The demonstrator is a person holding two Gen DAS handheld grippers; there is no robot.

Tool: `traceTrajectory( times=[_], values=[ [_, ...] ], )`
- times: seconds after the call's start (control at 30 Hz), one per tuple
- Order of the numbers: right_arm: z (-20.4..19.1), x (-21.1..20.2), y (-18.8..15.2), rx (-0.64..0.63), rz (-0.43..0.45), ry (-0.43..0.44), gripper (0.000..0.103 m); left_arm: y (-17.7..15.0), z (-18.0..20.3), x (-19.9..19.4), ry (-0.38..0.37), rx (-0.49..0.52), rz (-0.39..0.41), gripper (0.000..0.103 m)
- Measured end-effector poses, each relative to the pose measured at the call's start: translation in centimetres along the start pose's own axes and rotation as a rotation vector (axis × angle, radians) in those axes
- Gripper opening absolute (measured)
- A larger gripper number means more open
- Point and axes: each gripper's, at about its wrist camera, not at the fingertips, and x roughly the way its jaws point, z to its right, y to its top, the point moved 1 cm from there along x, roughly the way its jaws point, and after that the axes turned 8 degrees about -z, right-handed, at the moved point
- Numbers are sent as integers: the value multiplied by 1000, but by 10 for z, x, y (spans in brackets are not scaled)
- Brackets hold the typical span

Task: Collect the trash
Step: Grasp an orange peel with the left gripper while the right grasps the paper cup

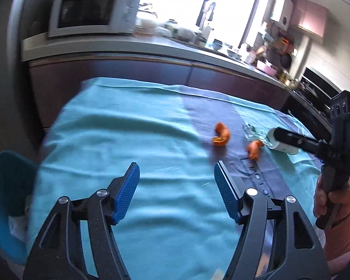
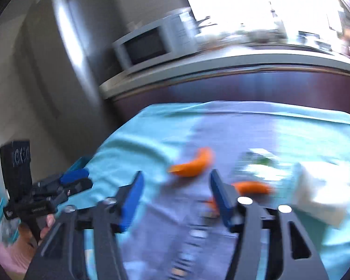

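Two orange peel pieces point(image 1: 221, 136) point(image 1: 254, 149) lie on a dark strip of the teal tablecloth point(image 1: 128, 140). Beside them are a clear plastic wrapper point(image 1: 252, 130) and a white item point(image 1: 283, 145). My left gripper point(image 1: 176, 170) hovers open over bare cloth, short of the peels, with nothing between its blue pads. In the right wrist view, which is blurred, my right gripper point(image 2: 176, 177) is open above the cloth. One peel point(image 2: 193, 163) lies just beyond its tips, the other peel point(image 2: 252, 187) to their right, and the white item point(image 2: 319, 193) further right.
A blue bin point(image 1: 7, 198) sits at the table's left edge. A dark cabinet point(image 1: 128, 77) and counter with a white microwave point(image 1: 88, 11) and clutter stand behind the table. A hand point(image 1: 326, 200) holds the right gripper at the right edge.
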Motion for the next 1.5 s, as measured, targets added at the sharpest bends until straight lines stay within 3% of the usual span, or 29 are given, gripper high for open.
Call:
traceTrajectory(
  times=[0.1, 0.2, 0.33, 0.47, 0.7, 0.77, 0.8, 1.0, 1.27, 1.5],
  values=[
    [39, -16, 1, 79, 46, -119, 69, 16, 29, 27, -12, 53, -41, 66],
    [80, -23, -3, 169, 63, -172, 72, 31, 50, 52, -10, 102, -74, 66],
    [126, -19, -10, 285, 37, -136, 72, 46, 62, 82, 0, 129, -124, 67],
    [141, -11, -17, 332, 11, -66, 70, 53, 67, 105, 9, 129, -172, 65],
    [132, -2, -21, 327, -16, 28, 37, 60, 74, 134, 12, 126, -237, 51],
    [129, -4, -21, 317, -10, 46, 28, 61, 75, 136, -10, 132, -241, 35],
    [127, -5, -20, 310, -7, 52, 21, 61, 76, 137, -21, 133, -246, 34],
    [112, -15, -17, 261, 12, 68, 5, 58, 82, 136, -18, 143, -234, 23],
    [86, -32, -8, 193, 54, 80, 5, 48, 77, 114, -27, 129, -199, 20],
    [47, -31, 0, 100, 46, 136, 5, 30, 53, 71, -39, 63, -144, 20]
  ],
)
